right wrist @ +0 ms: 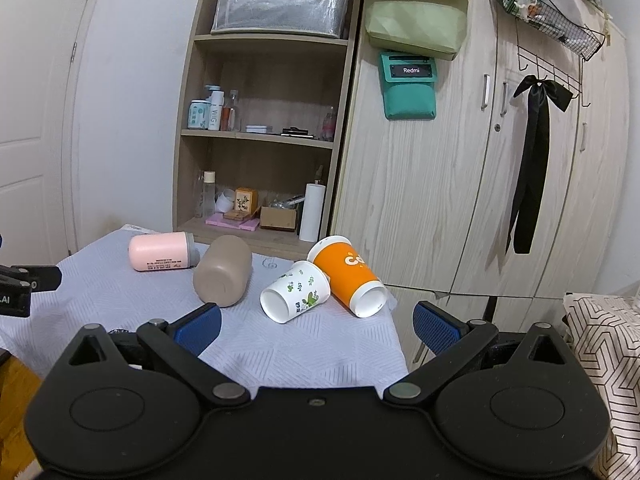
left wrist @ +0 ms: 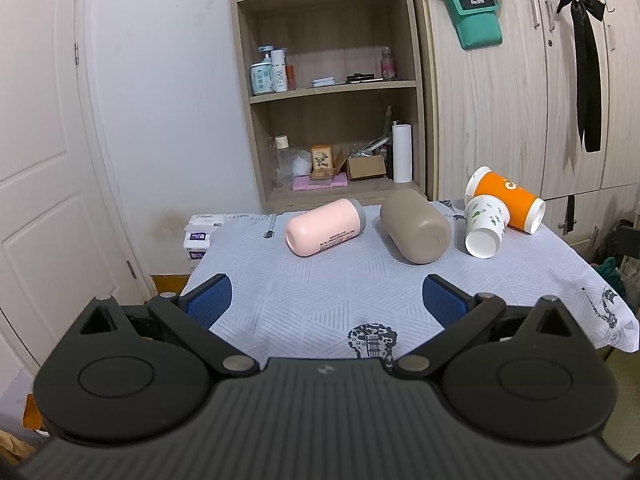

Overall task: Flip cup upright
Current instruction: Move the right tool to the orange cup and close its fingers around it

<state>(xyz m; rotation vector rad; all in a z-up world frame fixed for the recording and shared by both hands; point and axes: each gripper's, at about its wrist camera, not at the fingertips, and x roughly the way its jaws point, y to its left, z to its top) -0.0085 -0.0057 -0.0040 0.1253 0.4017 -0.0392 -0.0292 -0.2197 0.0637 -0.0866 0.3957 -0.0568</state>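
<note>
Above table [left wrist: 320,292], left tool [left wrist: 326,300] level (agape)

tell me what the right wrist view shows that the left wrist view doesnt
Only the right wrist view: a wire basket high on the wardrobe, a patterned cloth at right, and the left gripper's black tip at the left edge.

Only the left wrist view: white packets beside the table's far left corner.

Both: the pink cup, brown cup, leaf-print paper cup and orange paper cup, all lying on their sides.
</note>
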